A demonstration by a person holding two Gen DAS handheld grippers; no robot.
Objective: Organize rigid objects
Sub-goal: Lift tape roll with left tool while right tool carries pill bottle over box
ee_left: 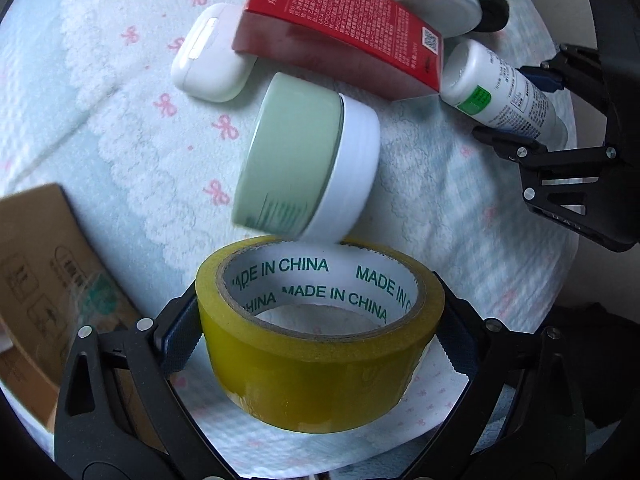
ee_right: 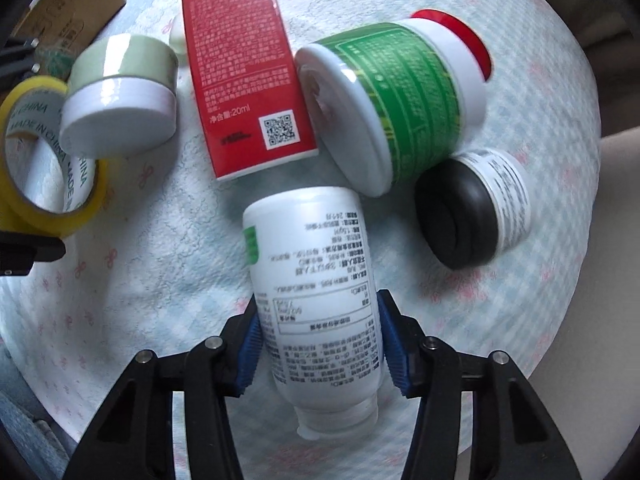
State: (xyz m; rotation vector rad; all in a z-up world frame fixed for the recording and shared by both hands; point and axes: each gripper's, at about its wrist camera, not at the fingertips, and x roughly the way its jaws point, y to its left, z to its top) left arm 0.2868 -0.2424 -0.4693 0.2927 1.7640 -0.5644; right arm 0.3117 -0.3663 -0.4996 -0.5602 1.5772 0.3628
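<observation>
The right gripper (ee_right: 320, 344) is clamped on the white bottle (ee_right: 312, 280), which lies on its side on the bow-print cloth (ee_right: 160, 280), base pointing at the red box (ee_right: 244, 76) just beyond it. The blue pads (ee_right: 250, 356) bite low on the body, near the neck, so I would expect the heavy end to droop or swing when it comes up, and the smooth round plastic could roll out of the grip. If it swings it may knock the red box or the green-labelled jar (ee_right: 400, 100) and the small black-ended jar (ee_right: 472, 220) lying beside the bottle. Further off, past the red box, the left gripper (ee_left: 320, 344) has its jaws apart around the yellow tape roll (ee_left: 316, 328), which sits between the fingers without being squeezed. The pale green jar (ee_left: 308, 160) touches the roll's far rim and could tip when the roll moves.
</observation>
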